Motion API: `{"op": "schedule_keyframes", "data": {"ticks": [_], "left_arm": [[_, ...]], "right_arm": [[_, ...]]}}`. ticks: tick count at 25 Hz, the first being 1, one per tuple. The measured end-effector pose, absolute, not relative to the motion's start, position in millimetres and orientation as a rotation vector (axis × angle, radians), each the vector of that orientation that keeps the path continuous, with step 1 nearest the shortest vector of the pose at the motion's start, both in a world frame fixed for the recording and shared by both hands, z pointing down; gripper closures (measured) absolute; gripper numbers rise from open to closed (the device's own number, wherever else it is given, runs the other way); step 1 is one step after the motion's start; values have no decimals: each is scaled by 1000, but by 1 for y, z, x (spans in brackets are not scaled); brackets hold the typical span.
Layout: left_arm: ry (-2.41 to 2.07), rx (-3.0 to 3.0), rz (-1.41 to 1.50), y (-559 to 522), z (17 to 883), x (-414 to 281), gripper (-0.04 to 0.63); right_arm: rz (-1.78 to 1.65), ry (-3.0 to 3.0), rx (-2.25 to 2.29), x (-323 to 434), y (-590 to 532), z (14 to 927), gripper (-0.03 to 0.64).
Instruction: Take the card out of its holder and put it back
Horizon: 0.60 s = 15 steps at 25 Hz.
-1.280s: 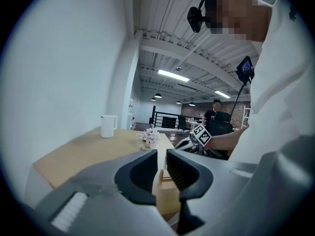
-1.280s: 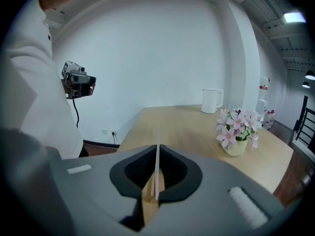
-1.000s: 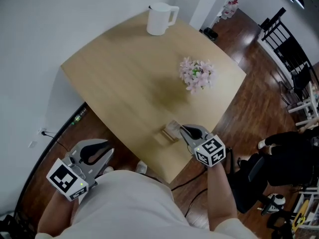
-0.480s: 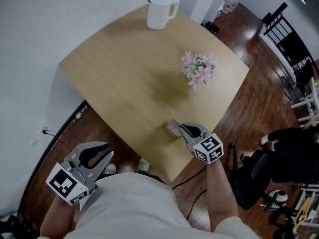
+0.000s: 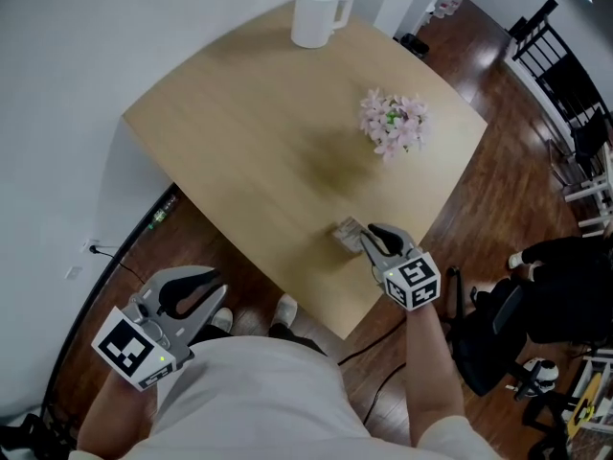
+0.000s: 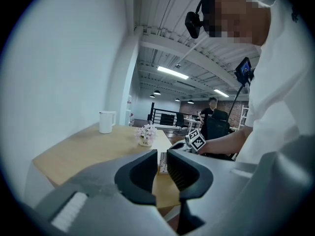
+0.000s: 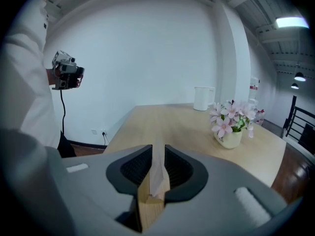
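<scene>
A pale card (image 7: 158, 168) stands upright in a small wooden holder (image 7: 147, 208) near the table's front right edge; in the head view the holder (image 5: 350, 233) is small. My right gripper (image 7: 158, 163) straddles the card, one jaw on each side. Its jaws are opening, with thin gaps beside the card. In the head view the right gripper (image 5: 368, 238) reaches the holder from the right. My left gripper (image 5: 213, 290) hangs off the table at lower left beside the person's body. A narrow gap separates its jaws, and the left gripper (image 6: 162, 162) holds nothing.
A white mug (image 5: 316, 15) stands at the far edge of the wooden table (image 5: 259, 132). A pot of pink flowers (image 5: 395, 123) sits right of centre. Black office chairs (image 5: 498, 338) and a seated person in black (image 5: 565, 290) are on the floor to the right.
The right gripper stays at the card holder and the left gripper stays beside the body. The whole scene has slid slightly right in the head view.
</scene>
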<state>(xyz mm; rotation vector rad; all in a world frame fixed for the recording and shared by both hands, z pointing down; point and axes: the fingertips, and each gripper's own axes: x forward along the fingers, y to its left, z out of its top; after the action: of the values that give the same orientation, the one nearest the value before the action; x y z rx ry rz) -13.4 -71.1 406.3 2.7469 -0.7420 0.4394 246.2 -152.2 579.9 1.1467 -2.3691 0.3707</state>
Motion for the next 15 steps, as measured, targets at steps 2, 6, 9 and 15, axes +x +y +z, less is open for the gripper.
{"op": "schedule_keyframes", "data": {"ticks": [2, 6, 9, 15], "left_arm": [[-717, 2760, 438, -68, 406, -16, 529], [-639, 2794, 415, -63, 406, -25, 529], [-545, 2836, 405, -58, 404, -37, 529], [-379, 2901, 382, -35, 396, -76, 529]], "right_arm": [[344, -2354, 1209, 247, -150, 566, 532], [270, -2284, 1338, 243, -127, 534, 522], [254, -2254, 1436, 224, -96, 510, 517], [275, -2175, 1622, 165, -8, 473, 514]]}}
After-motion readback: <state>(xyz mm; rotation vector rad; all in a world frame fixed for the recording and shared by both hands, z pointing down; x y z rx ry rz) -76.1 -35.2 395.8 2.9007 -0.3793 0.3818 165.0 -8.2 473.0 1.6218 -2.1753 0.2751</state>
